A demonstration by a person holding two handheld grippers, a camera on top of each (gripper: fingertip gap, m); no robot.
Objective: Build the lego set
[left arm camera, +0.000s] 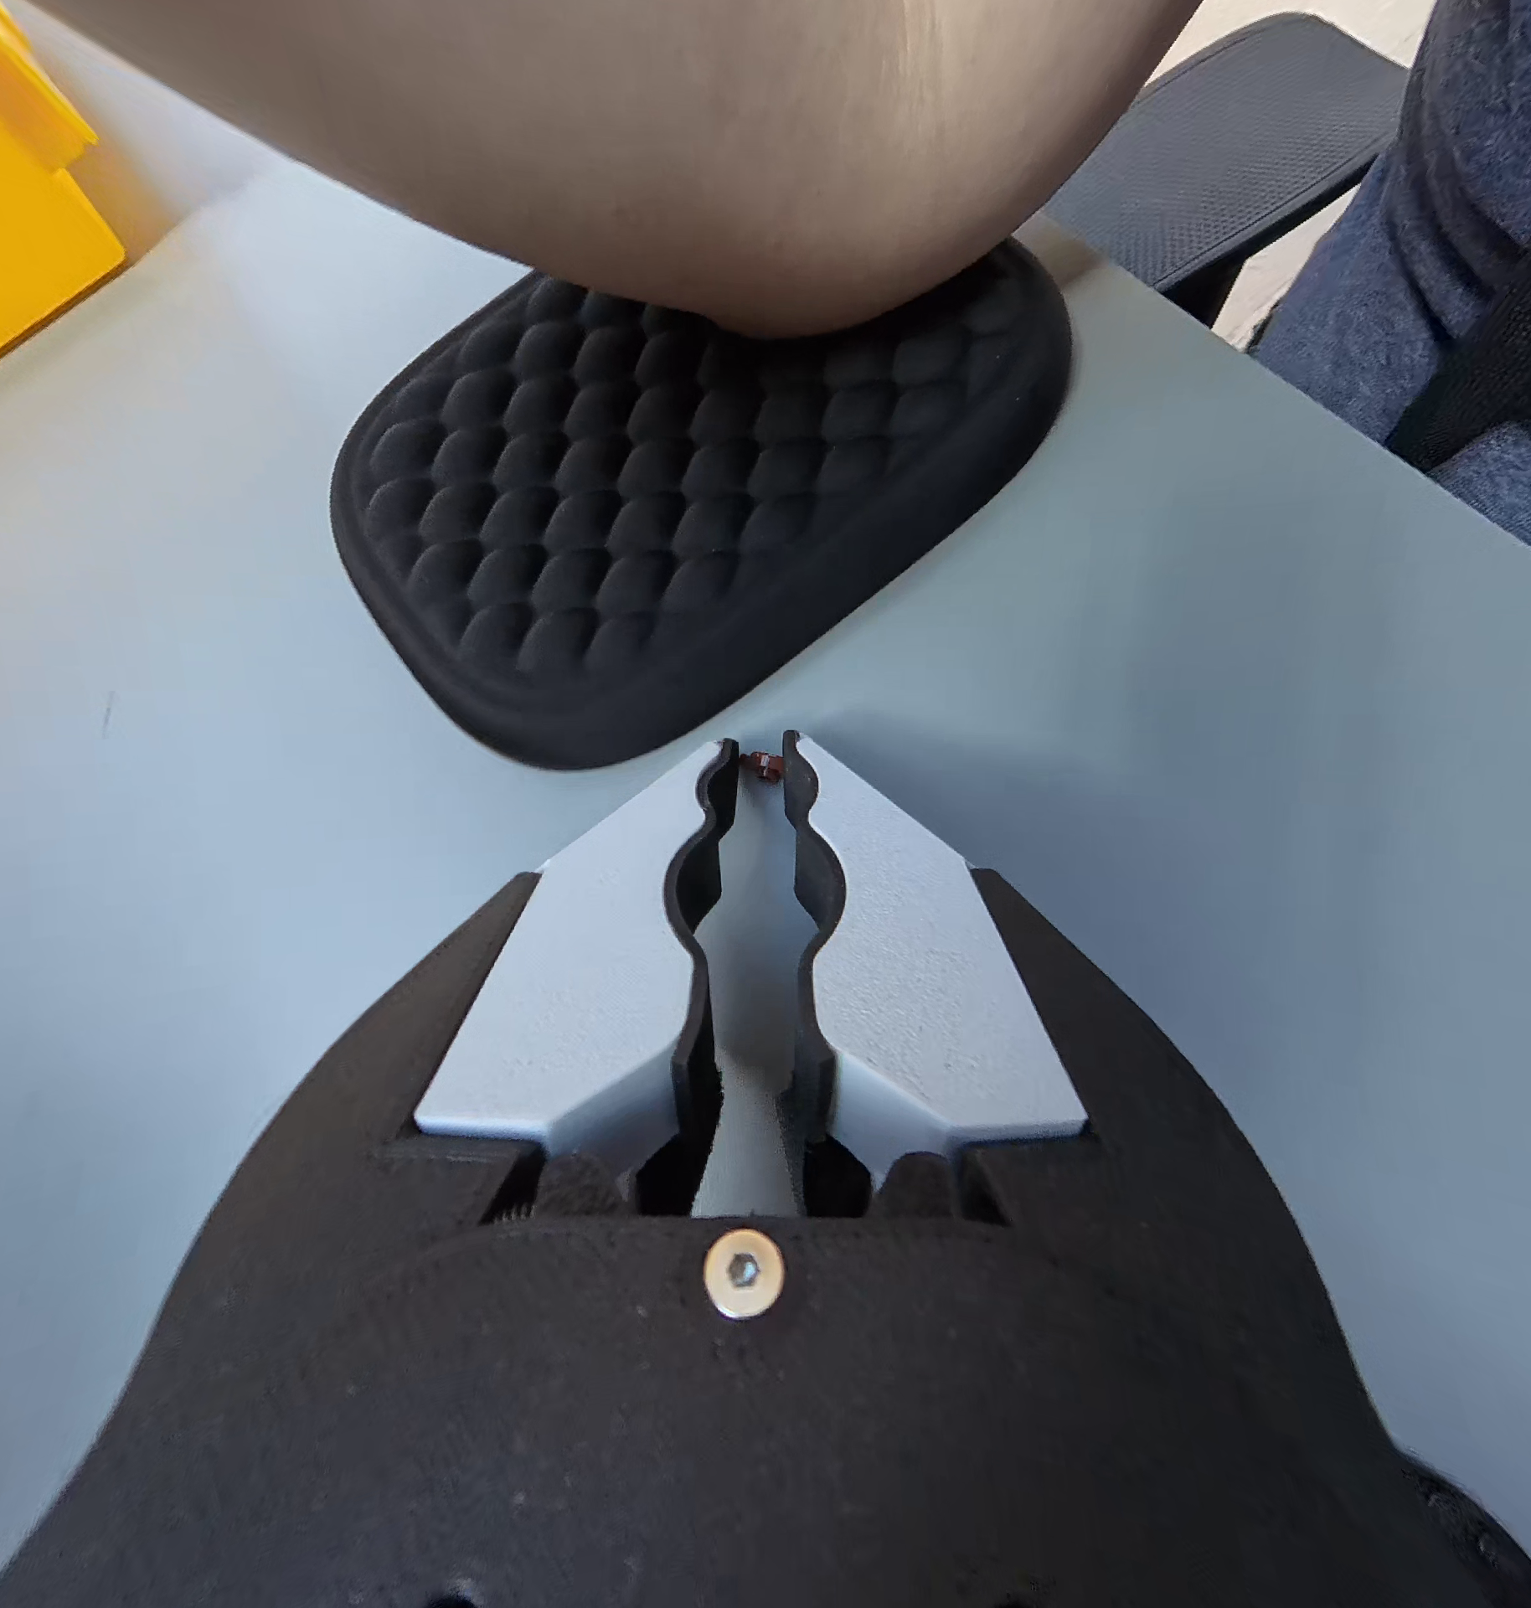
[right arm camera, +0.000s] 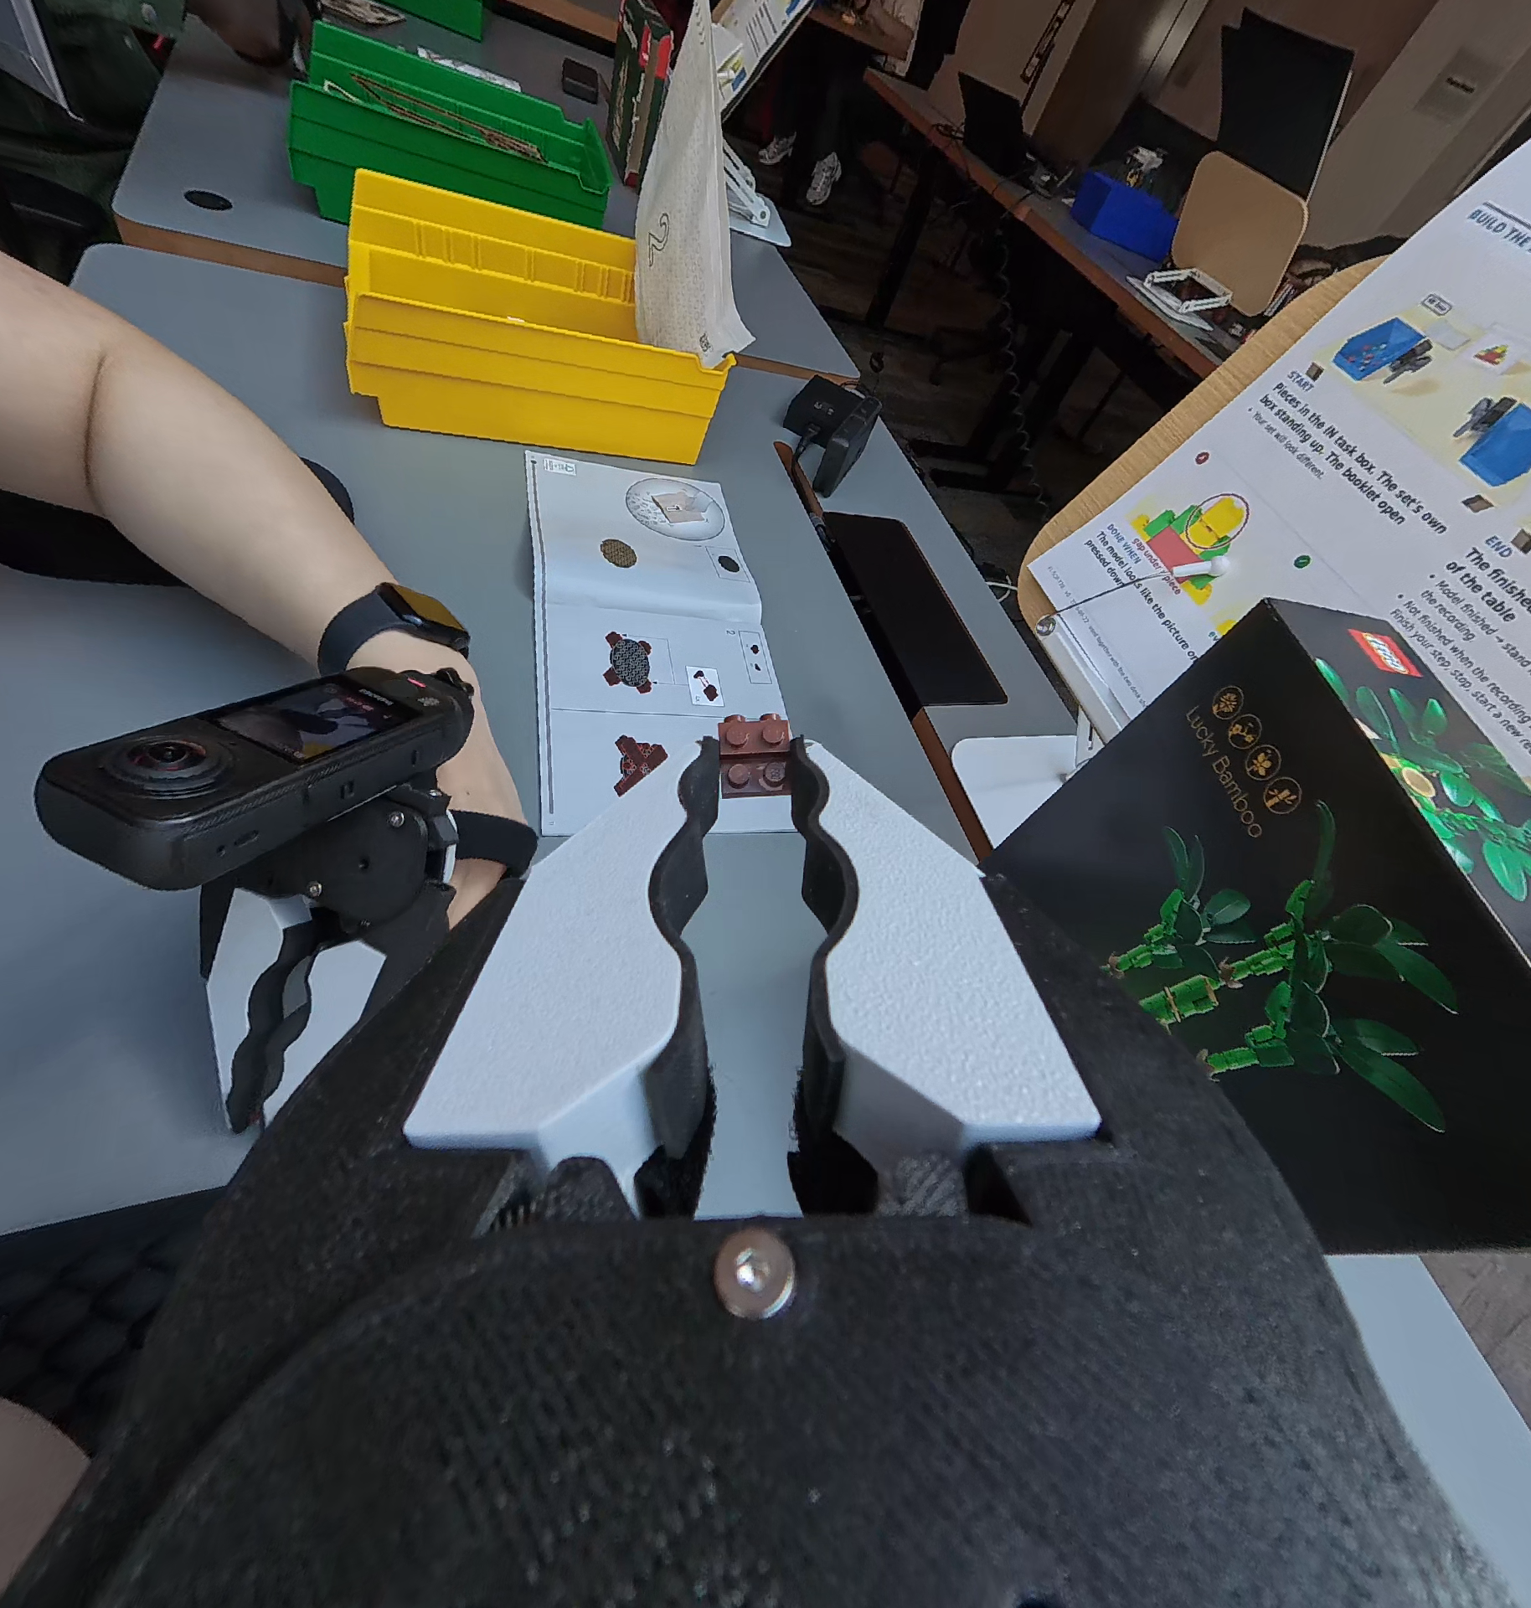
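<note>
My left gripper (left arm camera: pixel 760 755) is shut on a tiny reddish-brown piece (left arm camera: pixel 762 767), pinched at the fingertips just above the grey table (left arm camera: pixel 179 696), near the edge of a black bumpy arm pad (left arm camera: pixel 658 522). My right gripper (right arm camera: pixel 752 755) is shut on a reddish-brown lego brick (right arm camera: pixel 752 755) with studs on top, held above the open instruction booklet (right arm camera: pixel 640 644). The left gripper also shows in the right wrist view (right arm camera: pixel 266 1001), low on the left, pointing down at the table, with a camera on top.
A forearm (left arm camera: pixel 658 130) rests on the arm pad. Yellow bins (right arm camera: pixel 518 348) and green bins (right arm camera: pixel 431 130) stand beyond the booklet. A black lego set box (right arm camera: pixel 1319 914) and a printed sheet on a board (right arm camera: pixel 1354 452) stand at right. A black device (right arm camera: pixel 832 426) lies near the table's right edge.
</note>
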